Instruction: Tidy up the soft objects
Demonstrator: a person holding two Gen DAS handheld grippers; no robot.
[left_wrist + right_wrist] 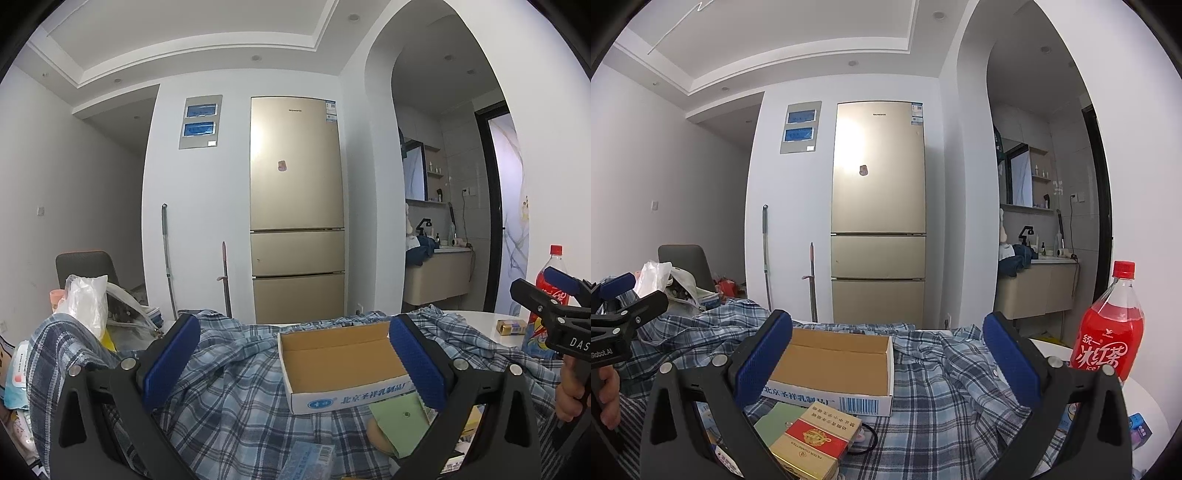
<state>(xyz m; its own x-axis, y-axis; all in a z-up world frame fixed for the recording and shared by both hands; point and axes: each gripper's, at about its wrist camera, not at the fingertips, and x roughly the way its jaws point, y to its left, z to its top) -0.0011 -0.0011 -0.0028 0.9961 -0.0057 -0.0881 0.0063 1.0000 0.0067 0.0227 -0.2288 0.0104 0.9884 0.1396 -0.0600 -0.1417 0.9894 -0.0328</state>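
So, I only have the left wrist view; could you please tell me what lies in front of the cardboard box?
Observer: A red and gold cigarette pack lies just in front of the cardboard box.
Operator: Thank you. Is anything beside that pack?
Observer: Yes, a black hair tie lies at its right edge.
Operator: Are the right tongs holding anything?
Observer: No, the right tongs are open, with nothing between them.

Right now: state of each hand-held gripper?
Left hand-held gripper: open, holding nothing, above the plaid shirt.
Right hand-held gripper: open, holding nothing, above the cardboard box.
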